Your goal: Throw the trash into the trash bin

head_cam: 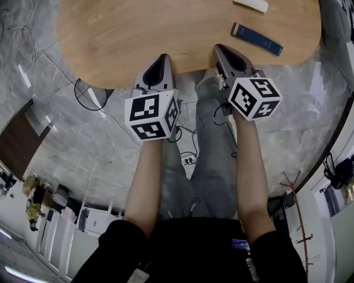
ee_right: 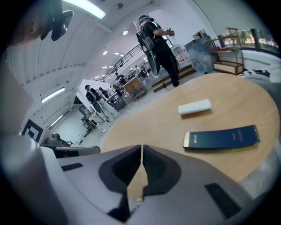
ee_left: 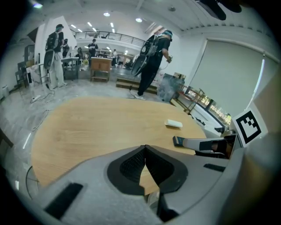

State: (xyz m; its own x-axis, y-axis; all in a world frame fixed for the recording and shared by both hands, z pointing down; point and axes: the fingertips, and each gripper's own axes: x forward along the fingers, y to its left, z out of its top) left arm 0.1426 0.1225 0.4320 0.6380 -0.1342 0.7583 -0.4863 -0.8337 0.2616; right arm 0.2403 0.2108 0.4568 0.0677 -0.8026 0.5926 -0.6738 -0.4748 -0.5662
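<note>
Both grippers hang over the near edge of a round wooden table (head_cam: 166, 27). My left gripper (head_cam: 164, 57) is shut, its pads meeting at the tips with nothing between them (ee_left: 145, 146). My right gripper (head_cam: 217, 48) is shut and empty as well (ee_right: 142, 146). A flat dark blue item (head_cam: 257, 38) (ee_right: 221, 137) lies on the table just beyond the right gripper. Farther back lies a small white block (head_cam: 251, 5) (ee_right: 194, 107) (ee_left: 174, 124). No trash bin shows in any view.
The wearer's legs in grey trousers (head_cam: 213, 166) stand below the table edge. Cables (head_cam: 91, 94) lie on the grey marble floor at the left. Beyond the table, a person (ee_left: 154, 61) stands with gear, and others (ee_left: 55, 52) stand near desks.
</note>
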